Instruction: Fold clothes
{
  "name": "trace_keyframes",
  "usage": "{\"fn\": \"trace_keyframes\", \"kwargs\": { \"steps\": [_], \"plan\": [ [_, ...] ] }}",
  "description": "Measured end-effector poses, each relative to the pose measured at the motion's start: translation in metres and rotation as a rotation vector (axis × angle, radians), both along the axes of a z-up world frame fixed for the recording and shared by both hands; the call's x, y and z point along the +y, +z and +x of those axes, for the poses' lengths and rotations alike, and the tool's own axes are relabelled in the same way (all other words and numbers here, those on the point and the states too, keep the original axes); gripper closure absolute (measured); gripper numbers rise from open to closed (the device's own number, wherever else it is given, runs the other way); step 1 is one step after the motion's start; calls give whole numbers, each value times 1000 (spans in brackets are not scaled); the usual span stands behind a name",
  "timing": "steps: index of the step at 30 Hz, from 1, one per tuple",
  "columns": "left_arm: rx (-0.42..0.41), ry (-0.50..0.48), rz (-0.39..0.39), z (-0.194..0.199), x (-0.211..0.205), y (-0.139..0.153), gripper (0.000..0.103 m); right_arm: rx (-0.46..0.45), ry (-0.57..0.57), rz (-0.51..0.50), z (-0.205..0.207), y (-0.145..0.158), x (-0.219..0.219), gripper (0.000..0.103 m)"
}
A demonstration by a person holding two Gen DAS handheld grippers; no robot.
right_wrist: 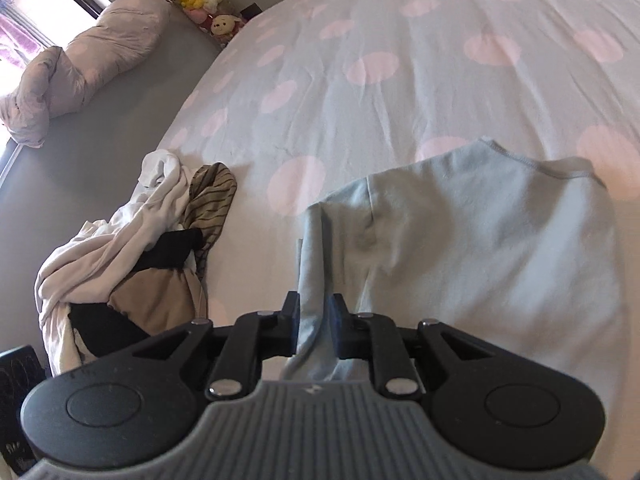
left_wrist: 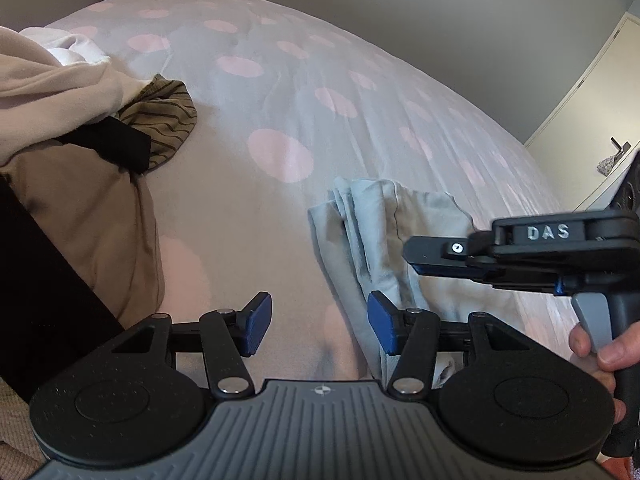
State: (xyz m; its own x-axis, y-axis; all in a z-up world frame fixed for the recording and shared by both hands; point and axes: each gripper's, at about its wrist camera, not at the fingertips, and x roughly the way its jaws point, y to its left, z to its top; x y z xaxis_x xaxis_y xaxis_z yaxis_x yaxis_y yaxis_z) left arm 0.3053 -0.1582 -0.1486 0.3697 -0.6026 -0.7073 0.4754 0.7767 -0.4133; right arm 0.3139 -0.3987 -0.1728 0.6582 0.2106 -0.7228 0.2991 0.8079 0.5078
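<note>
A light blue shirt (right_wrist: 480, 240) lies on the bed, its collar at the far side. My right gripper (right_wrist: 316, 320) is shut on a bunched fold of the shirt's left edge. In the left wrist view the same shirt (left_wrist: 376, 224) shows as a folded strip, and the right gripper (left_wrist: 424, 258) reaches in from the right over it. My left gripper (left_wrist: 320, 324) is open and empty, low over the bed, its right finger just at the shirt's near edge.
The bed sheet (left_wrist: 280, 92) is pale with pink dots. A pile of clothes (right_wrist: 132, 248), white, tan, black and striped, lies at the bed's left edge; it also shows in the left wrist view (left_wrist: 80, 128). A rolled duvet (right_wrist: 80, 64) lies on the floor.
</note>
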Motion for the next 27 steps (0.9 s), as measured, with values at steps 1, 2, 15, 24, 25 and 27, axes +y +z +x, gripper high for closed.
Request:
{"fn": "trace_keyframes", "kwargs": {
  "steps": [1, 2, 15, 24, 25, 27],
  "plan": [
    [-4, 6, -8, -1, 2, 3, 52, -19, 2, -18, -10, 6, -1, 76],
    [-6, 8, -26, -2, 4, 5, 51, -27, 4, -42, -22, 8, -1, 74],
    [14, -198, -83, -40, -27, 10, 52, 26, -10, -351, -171, -4, -3, 74],
    [106, -228, 143, -51, -33, -31, 82, 116, -15, -358, -198, -44, -5, 81],
    [110, -227, 146, -53, -31, -30, 82, 117, -12, -359, -199, -44, -5, 81],
    [118, -223, 154, -58, -27, -29, 82, 118, -3, -364, -203, -44, -5, 81]
  ]
}}
